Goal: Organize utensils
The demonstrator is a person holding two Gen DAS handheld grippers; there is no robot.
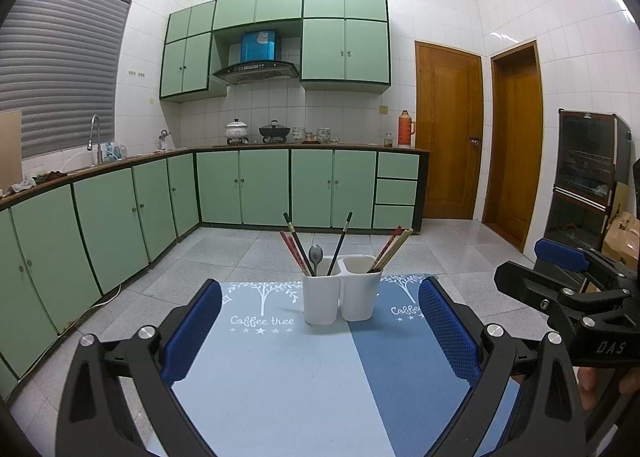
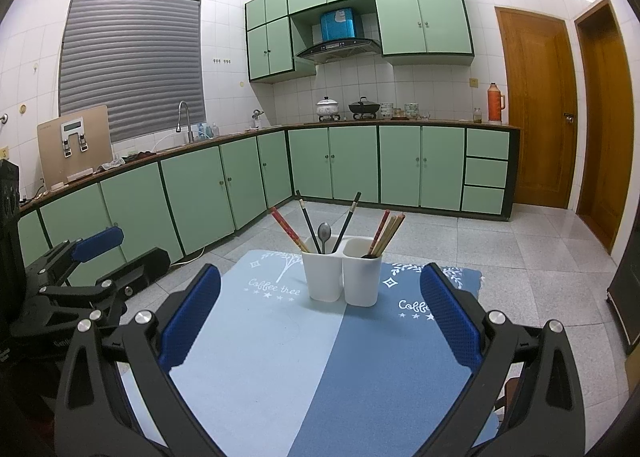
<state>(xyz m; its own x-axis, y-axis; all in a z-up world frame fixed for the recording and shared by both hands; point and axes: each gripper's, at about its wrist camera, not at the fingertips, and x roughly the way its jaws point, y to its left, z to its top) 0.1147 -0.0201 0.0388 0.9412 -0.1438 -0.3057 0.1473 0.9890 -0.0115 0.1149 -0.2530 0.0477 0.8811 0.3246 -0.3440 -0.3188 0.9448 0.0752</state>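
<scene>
Two joined white holder cups stand on a blue mat (image 1: 280,369), (image 2: 320,357). The left cup (image 1: 321,299), (image 2: 323,275) holds a metal spoon (image 1: 316,255), (image 2: 324,233), two black chopsticks (image 1: 298,243) and red chopsticks (image 2: 288,229). The right cup (image 1: 360,287), (image 2: 362,277) holds several red and wooden chopsticks (image 1: 392,249), (image 2: 386,233) and a dark spoon end. My left gripper (image 1: 320,333) is open and empty, short of the cups. My right gripper (image 2: 320,317) is open and empty, also short of them.
The right gripper shows at the right edge of the left wrist view (image 1: 568,281); the left gripper shows at the left edge of the right wrist view (image 2: 80,269). Green kitchen cabinets (image 1: 264,187) stand beyond a tiled floor (image 1: 224,253). A dark cabinet (image 1: 588,177) stands at the right.
</scene>
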